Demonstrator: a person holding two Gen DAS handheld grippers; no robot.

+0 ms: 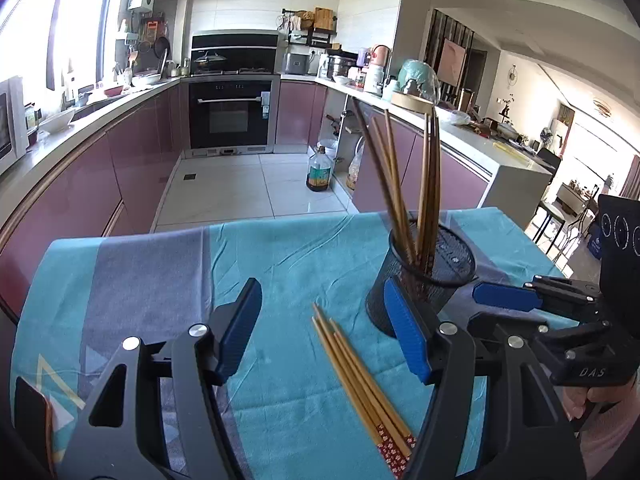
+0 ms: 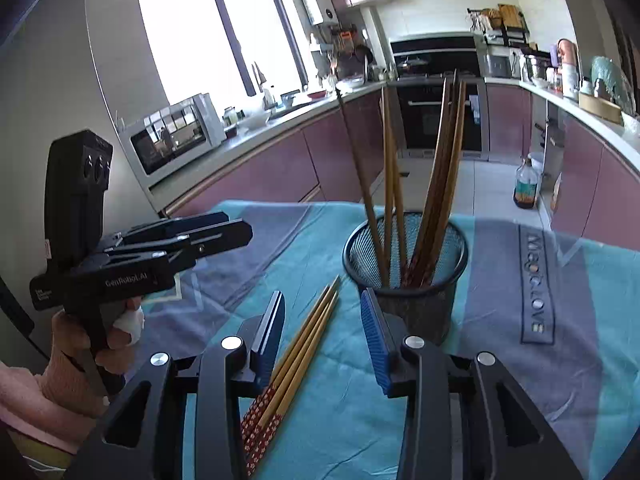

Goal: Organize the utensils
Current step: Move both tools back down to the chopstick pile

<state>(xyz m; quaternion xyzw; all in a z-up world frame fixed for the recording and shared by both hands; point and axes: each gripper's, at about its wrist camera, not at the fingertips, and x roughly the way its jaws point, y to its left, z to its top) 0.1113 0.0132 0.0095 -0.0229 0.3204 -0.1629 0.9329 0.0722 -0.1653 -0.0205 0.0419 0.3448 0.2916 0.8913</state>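
Note:
A black mesh holder (image 1: 424, 276) (image 2: 406, 268) stands on the teal tablecloth (image 1: 280, 256) with several wooden chopsticks (image 1: 400, 184) (image 2: 420, 176) upright in it. Several loose chopsticks (image 1: 360, 384) (image 2: 296, 352) with red patterned ends lie flat in front of the holder. My left gripper (image 1: 324, 328) is open and empty above them. My right gripper (image 2: 324, 340) is open and empty over the same bundle, its right finger beside the holder. The right gripper also shows at the right edge of the left wrist view (image 1: 520, 300), and the left gripper shows at the left of the right wrist view (image 2: 224, 228).
The table's far edge borders a tiled kitchen floor (image 1: 248, 188). An oil bottle (image 1: 320, 168) stands on the floor by the purple cabinets (image 1: 132, 160). A phone (image 1: 36, 424) lies at the table's near left corner. An oven (image 1: 232, 112) is at the back.

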